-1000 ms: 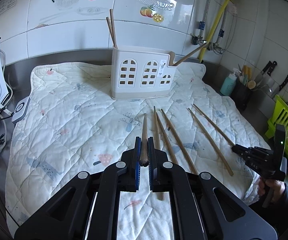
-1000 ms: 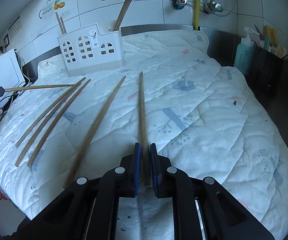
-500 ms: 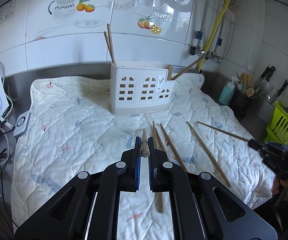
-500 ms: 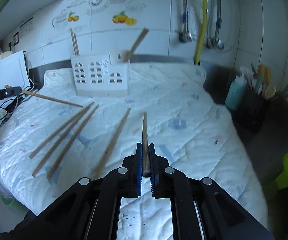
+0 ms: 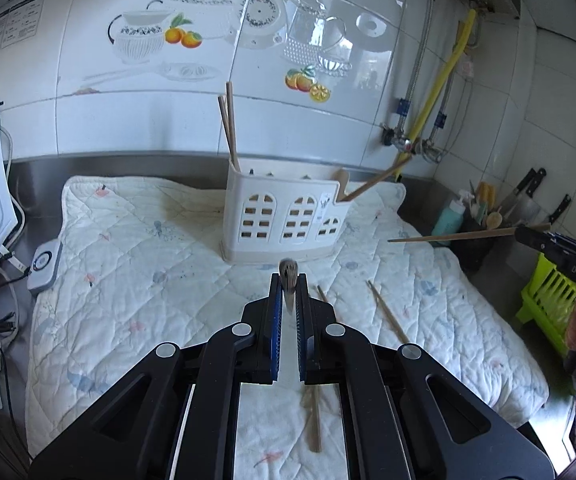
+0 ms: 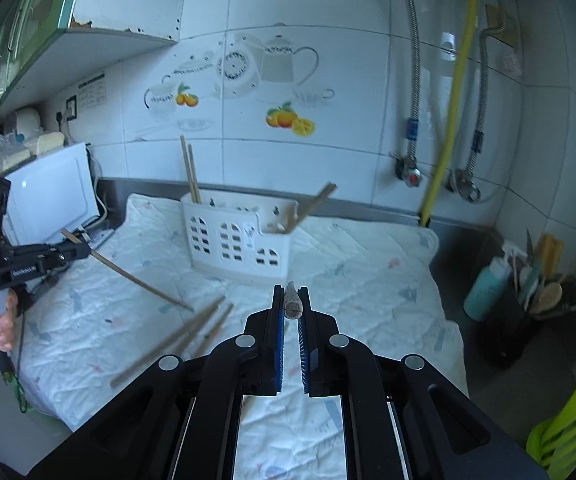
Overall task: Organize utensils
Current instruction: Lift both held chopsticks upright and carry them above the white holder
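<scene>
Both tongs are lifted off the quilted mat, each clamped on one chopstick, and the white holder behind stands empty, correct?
Not empty. The left wrist view shows the white holder already has chopsticks standing in it. Both tongs, left and right, do each clamp one chopstick.

Soft daylight, glare on wall tiles [image 5: 328, 60]; fisheye-bent edges, right view motion-blurred.

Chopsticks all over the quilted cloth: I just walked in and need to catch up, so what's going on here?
A person is sorting chopsticks into the white holder, working a handheld tool in each hand. The left tool is shut on one chopstick, held above the cloth. The right tool is shut on another chopstick, also in the air. Four chopsticks already stand in the holder; three loose chopsticks remain on the cloth.
</scene>
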